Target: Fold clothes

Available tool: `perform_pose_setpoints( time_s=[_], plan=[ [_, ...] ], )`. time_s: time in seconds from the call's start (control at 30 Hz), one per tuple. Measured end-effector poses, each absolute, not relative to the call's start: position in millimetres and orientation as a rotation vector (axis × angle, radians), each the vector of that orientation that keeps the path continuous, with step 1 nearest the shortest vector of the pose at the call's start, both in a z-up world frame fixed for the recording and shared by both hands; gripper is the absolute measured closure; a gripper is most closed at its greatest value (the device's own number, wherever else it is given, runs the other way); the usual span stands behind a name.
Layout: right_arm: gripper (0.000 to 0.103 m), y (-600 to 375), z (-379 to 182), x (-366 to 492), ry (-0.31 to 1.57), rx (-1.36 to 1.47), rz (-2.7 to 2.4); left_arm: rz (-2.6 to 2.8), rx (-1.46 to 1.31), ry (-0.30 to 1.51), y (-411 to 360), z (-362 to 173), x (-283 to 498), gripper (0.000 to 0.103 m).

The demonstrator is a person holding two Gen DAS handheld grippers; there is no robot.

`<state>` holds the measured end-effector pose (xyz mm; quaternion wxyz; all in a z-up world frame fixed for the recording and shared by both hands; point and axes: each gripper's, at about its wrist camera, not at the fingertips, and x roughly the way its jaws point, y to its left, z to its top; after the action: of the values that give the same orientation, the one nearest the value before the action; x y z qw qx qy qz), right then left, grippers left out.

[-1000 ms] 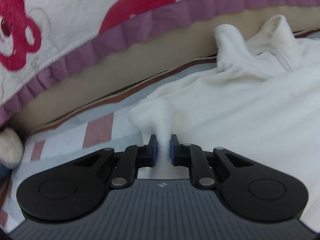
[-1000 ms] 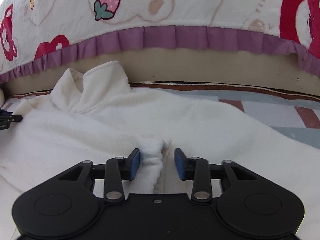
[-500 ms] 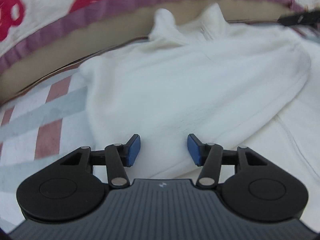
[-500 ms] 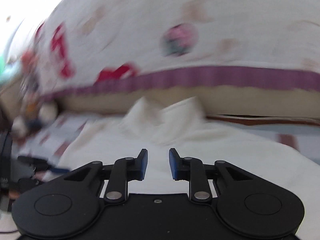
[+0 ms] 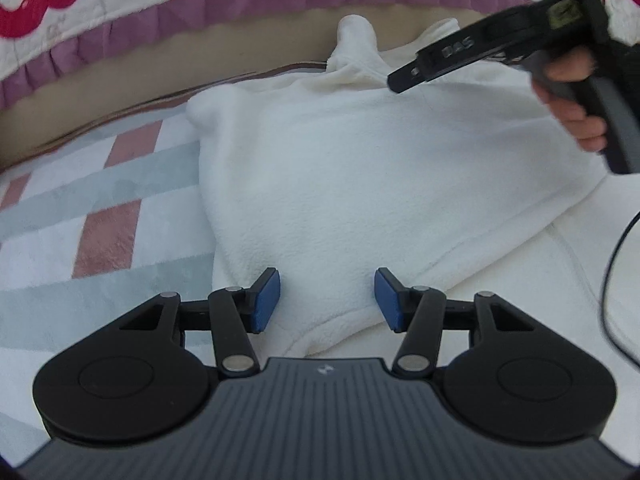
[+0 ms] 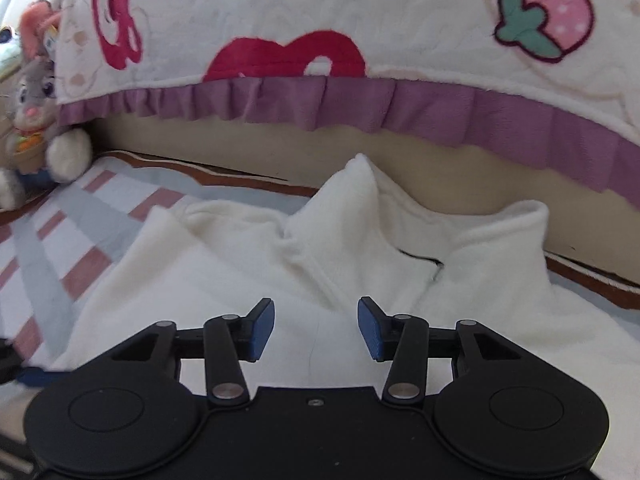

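One white fleece garment (image 5: 360, 168) is spread on a checked pink-grey blanket (image 5: 100, 208); left gripper (image 5: 327, 300) and right gripper (image 6: 316, 330) jaws are spread, empty.

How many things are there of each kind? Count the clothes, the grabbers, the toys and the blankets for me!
White fleece garment: 1
Grippers: 2, left gripper and right gripper
Plush bunny toy: 1
Quilt with purple ruffle: 1
Striped mat: 1
Total: 6
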<state>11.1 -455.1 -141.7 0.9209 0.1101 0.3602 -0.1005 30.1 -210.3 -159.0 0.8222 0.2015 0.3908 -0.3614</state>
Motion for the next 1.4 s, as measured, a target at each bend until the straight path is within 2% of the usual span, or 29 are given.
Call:
perform_pose_setpoints(
  time_s=[0.03,0.07,0.53,0.7,0.9,1.17,1.2,1.23,1.27,1.3,1.33,1.4],
  plan=[
    [0.086,-458,-139,5,0.731,0.240,-0.215,-0.769,0.427,0.831,-210,-159,30,0.051],
    [0.103,-461,-136,-2,0.721,0.255,-0.223,-0.769,0.426,0.831,-210,-160,30,0.051],
    [0.102,-507,-87,-116,0.586,0.439,-0.368,-0.748,0.411,0.832,-210,-162,30,0.051],
    [0.102,-532,-59,-216,0.558,0.463,-0.491,-0.735,0.422,0.842,-214,-161,31,0.050],
    [0.102,-554,-46,-362,0.622,0.454,-0.798,-0.734,0.518,0.857,-223,-145,20,0.049],
    [0.102,-554,-43,-537,0.788,0.346,-1.365,-0.962,0.749,0.748,-262,-85,-35,0.048],
    [0.101,-555,-43,-548,0.833,0.302,-1.449,-0.989,0.774,0.735,-270,-75,-42,0.048],
    [0.092,-556,-43,-558,0.877,0.256,-1.533,-1.016,0.788,0.726,-279,-66,-47,0.048],
    [0.087,-559,-41,-566,0.854,0.292,-1.541,-1.043,0.794,0.720,-289,-56,-52,0.048],
    [0.072,-562,-38,-571,0.774,0.394,-1.485,-1.067,0.799,0.714,-299,-46,-57,0.048],
    [0.049,-565,-35,-577,0.693,0.492,-1.426,-1.088,0.800,0.706,-311,-36,-62,0.048],
    [0.038,-573,-33,-584,0.535,0.691,-1.288,-1.141,0.823,0.706,-337,-17,-74,0.048]
  ],
)
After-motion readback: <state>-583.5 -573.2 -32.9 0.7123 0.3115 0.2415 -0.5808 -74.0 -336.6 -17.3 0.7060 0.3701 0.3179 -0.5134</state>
